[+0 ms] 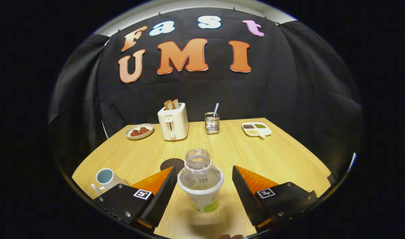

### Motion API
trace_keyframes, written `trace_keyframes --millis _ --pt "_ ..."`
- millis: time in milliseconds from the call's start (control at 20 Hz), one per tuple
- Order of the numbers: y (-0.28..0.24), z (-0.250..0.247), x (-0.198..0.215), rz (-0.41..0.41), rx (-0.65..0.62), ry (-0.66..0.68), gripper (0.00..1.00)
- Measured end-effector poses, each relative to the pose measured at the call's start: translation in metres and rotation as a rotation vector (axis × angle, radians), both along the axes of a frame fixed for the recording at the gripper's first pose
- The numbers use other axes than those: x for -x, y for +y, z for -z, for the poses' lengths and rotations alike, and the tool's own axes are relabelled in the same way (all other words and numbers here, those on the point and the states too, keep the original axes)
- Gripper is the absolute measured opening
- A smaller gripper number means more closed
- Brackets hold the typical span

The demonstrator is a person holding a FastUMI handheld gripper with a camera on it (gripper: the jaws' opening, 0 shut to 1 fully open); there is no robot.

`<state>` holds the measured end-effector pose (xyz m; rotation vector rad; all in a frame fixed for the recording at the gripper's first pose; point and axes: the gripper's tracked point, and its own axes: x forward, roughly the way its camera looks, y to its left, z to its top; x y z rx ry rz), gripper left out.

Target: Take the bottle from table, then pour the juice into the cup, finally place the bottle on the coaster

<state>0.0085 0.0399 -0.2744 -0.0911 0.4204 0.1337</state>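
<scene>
Between hand-held gripper (202,186) fingers spread apart, uncapped bottle (200,181), untouched, gaps both sides

The tool (202,186) is level, its 2 fingers (162,196) spread wide apart.

Gripper view: fisheye camera riding on the hand-held gripper (202,189), looking forward and slightly down across the table (282,156), close before the uncapped bottle (200,181), toaster (173,121) far behind it.

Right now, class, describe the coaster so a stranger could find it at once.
Start at the wooden table and find the open fingers of the gripper around the clear bottle. Just beyond the bottle, behind its neck, lies the coaster: a flat, dark disc, the only thing there with nothing on it.
</scene>
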Motion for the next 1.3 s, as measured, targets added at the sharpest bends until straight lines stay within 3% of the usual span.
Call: trace_keyframes --millis 550,650,800,1050,1300 --pt "-0.002 0.060 0.001 0.000 0.039 0.098 0.99" --pt "-0.001 0.062 0.002 -0.006 0.035 0.104 0.92" --pt "-0.002 0.063 0.000 0.008 0.034 0.113 0.65" --pt "-0.003 0.060 0.001 0.049 0.044 0.192 0.59" --pt "0.011 0.032 0.004 0.042 0.122 0.178 0.59"
